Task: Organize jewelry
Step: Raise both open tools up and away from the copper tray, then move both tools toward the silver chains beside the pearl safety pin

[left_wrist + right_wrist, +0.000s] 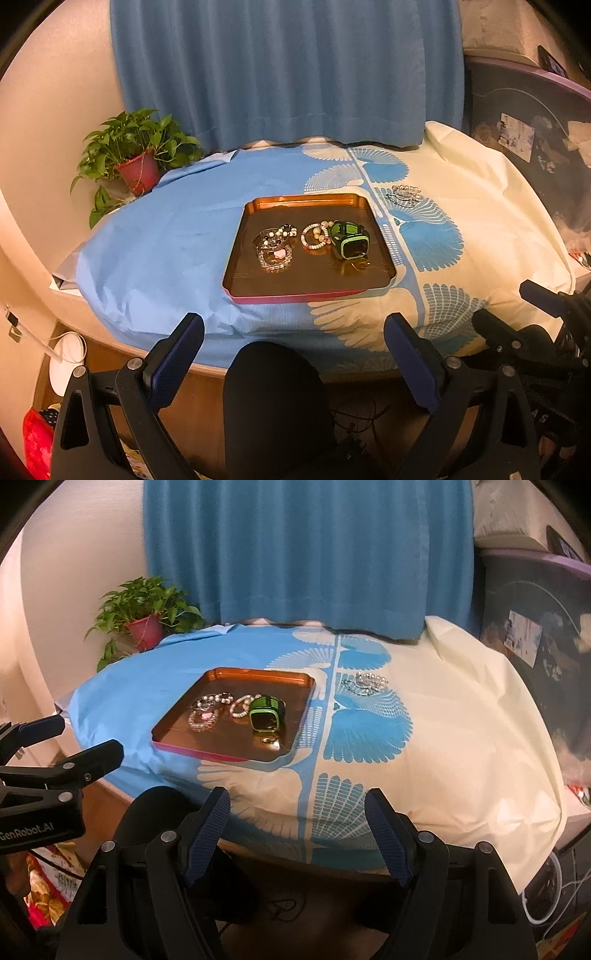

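- A shallow rectangular metal tray point(314, 284), glossy brown inside with a pink outer rim and rounded corners, sits on a smooth cloth point(155, 258), plain blue at the left and cream with blue fan prints at the right.
- Inside the tray lie round beaded bracelets point(275, 243) of clear, white and dark beads, and a chunky green-and-black plastic watch point(347, 240) just beside them.
- A silvery beaded chain bracelet point(365, 683) rests on the cloth, apart from the tray, to its right.
- The left gripper point(293, 354), with ribbed blue pads, is spread wide and grips nothing.
- The right gripper point(297, 830) likewise stands spread and empty, short of the cloth's near edge.
- A leafy green plant in a red pot point(138, 171) stands at the back left.
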